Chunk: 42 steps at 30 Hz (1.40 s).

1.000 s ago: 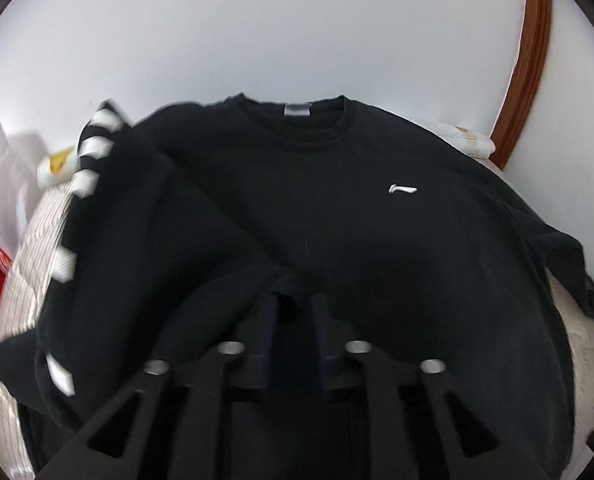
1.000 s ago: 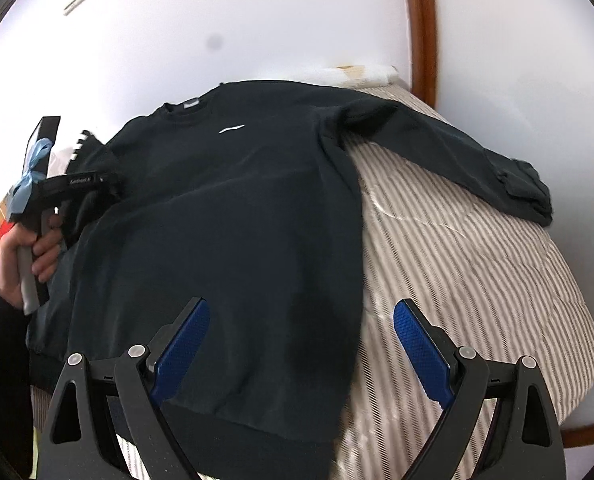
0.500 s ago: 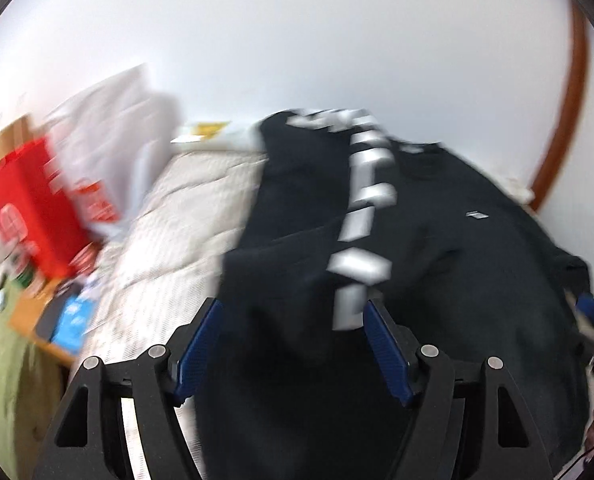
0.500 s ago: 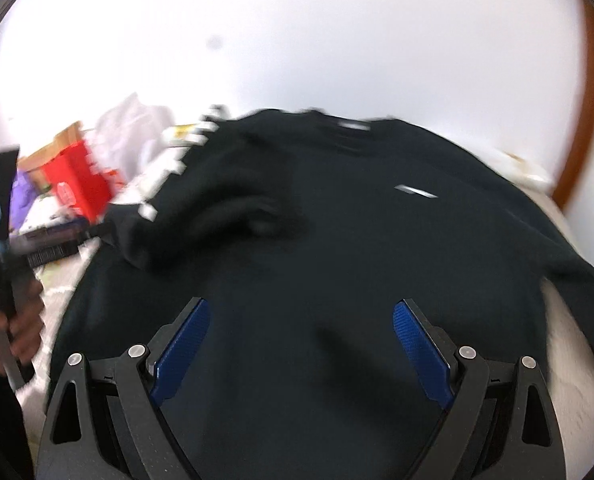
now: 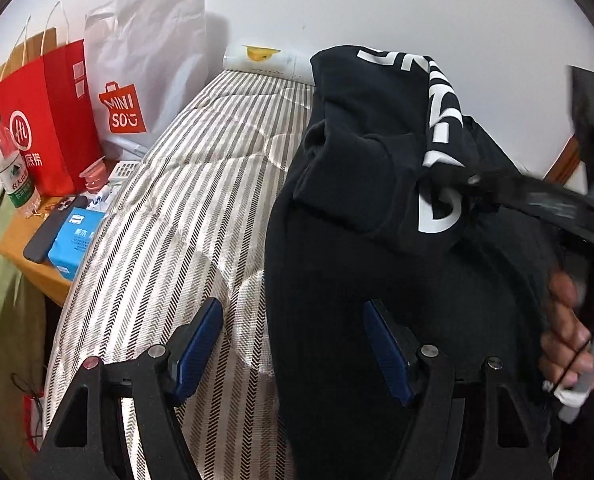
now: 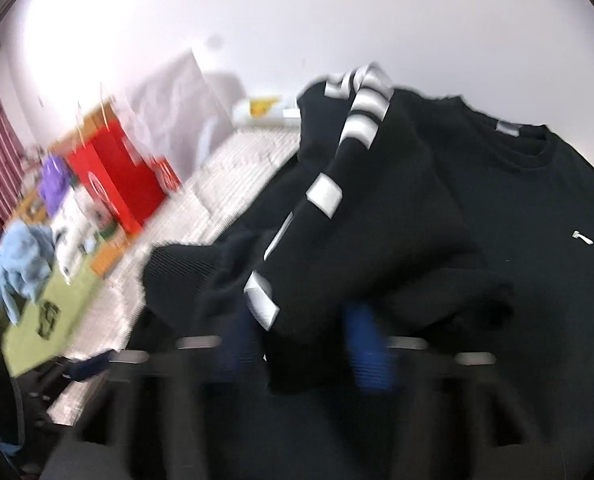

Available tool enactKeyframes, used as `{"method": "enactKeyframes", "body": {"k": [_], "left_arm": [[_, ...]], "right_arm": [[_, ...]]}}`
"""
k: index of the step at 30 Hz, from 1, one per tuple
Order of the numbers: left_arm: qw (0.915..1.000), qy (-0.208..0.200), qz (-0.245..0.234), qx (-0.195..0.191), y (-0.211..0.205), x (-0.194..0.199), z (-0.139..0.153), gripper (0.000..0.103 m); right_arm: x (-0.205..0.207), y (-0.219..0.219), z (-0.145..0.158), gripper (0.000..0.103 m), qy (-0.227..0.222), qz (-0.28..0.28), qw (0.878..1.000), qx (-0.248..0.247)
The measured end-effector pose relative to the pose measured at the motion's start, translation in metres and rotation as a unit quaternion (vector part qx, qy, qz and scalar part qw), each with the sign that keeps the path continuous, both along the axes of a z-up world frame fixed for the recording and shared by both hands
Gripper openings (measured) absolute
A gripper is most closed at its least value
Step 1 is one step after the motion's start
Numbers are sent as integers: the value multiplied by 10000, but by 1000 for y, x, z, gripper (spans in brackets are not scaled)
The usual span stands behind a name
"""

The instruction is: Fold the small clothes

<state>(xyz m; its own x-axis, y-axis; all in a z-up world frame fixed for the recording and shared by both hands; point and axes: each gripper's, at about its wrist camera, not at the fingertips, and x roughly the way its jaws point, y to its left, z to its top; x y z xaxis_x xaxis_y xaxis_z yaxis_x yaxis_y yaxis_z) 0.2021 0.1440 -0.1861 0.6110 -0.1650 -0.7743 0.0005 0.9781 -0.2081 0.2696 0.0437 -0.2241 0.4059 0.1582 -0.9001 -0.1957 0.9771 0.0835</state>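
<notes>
Black long-sleeved sweatshirt (image 5: 377,240) with white block lettering down the sleeve: spread on striped quilted mattress (image 5: 185,208), body flat, lettered sleeve (image 6: 329,196) bunched and lifted over the chest. Soft, limp knit; moderate weight; not slippery, not fragile; sags and creases wherever unsupported. Best hold judged at ribbed cuff or along a seam, where layers are thick enough to pinch without sliding.

Left tongs (image 5: 293,348): wide apart, empty, straddling the sweatshirt's left side edge, one blue pad (image 5: 199,344) over mattress, other over fabric. Low, pointing up the bed.

Right tongs (image 6: 303,344): frame blurred; blue pads close either side of a sleeve fold, apparently pinching it, though contact not certain. In left view, reaching in from the right, tip at the lettering; right hand (image 5: 569,332) wrapped round the handle.
</notes>
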Motion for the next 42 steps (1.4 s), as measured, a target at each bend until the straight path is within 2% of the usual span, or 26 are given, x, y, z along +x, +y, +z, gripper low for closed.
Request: {"method": "enactKeyframes", "body": {"k": [2, 5, 8, 12, 15, 17, 18, 19, 20, 21, 22, 27, 29, 33, 35, 36, 38, 39, 40, 41, 42], "left_arm": [[9999, -20, -50, 94, -2, 0, 0, 71], [9997, 36, -79, 209, -5, 2, 2, 71], [9996, 95, -83, 258, -6, 5, 2, 71], [9996, 134, -72, 222, -7, 9, 4, 71], [9997, 155, -66, 166, -10, 12, 6, 71], [9998, 155, -55, 131, -13, 14, 9, 71], [9998, 140, -54, 133, -15, 14, 11, 71], [9998, 115, -65, 155, -18, 15, 13, 71], [9998, 96, -74, 185, -20, 16, 15, 71], [9997, 73, -79, 232, -23, 17, 16, 71], [9995, 39, -71, 303, -26, 20, 18, 71], [9986, -19, 83, 530, -35, 40, 23, 71], [9978, -36, 194, 638, -37, 48, 25, 71], [9972, -71, 313, 682, -38, 66, 27, 71], [9947, -81, 361, 957, -42, 78, 27, 71], [9933, -86, 394, 1081, -44, 81, 26, 71], [9886, -65, 526, 1408, -48, 91, 24, 71], [9874, -68, 551, 1479, -48, 95, 23, 71], [9869, -82, 573, 1509, -47, 99, 23, 71], [9862, -123, 628, 1527, -46, 103, 23, 71], [9857, -155, 667, 1540, -45, 107, 22, 69]], "right_arm": [[5, -6, 3, 6, -59, -32, 10000, 73], [3, -25, 30, 4, -413, -66, 9989, 213], [5, -68, 73, 4, -706, -309, 9949, 648], [17, -129, 104, 4, -892, -755, 9889, 914], [29, -188, 105, 13, -825, -1330, 9834, 916], [32, -217, 99, 18, -795, -1731, 9799, 593], [30, -231, 96, 24, -806, -1974, 9763, 363], [26, -241, 94, 30, -780, -2099, 9742, 270], [19, -249, 92, 33, -740, -2106, 9742, 316], [12, -253, 90, 40, -683, -2071, 9751, 400], [5, -252, 88, 51, -626, -2009, 9765, 464], [-19, -215, 66, 72, -316, -1243, 9909, 420], [-29, -185, 55, 74, -233, -830, 9954, 411], [-36, -128, 28, 75, -223, 30, 9997, 23], [-33, -109, 11, 75, -76, 263, 9995, -173], [-30, -100, 1, 74, -20, 325, 9989, -327], [-24, -92, -12, 63, -17, 321, 9971, -684], [-22, -91, -16, 52, -34, 269, 9956, -892], [-21, -91, -14, 33, -23, 322, 9959, -842], [-21, -95, -8, 18, -72, 333, 9969, -705], [-21, -100, 2, 9, -97, 330, 9983, -468]]}}
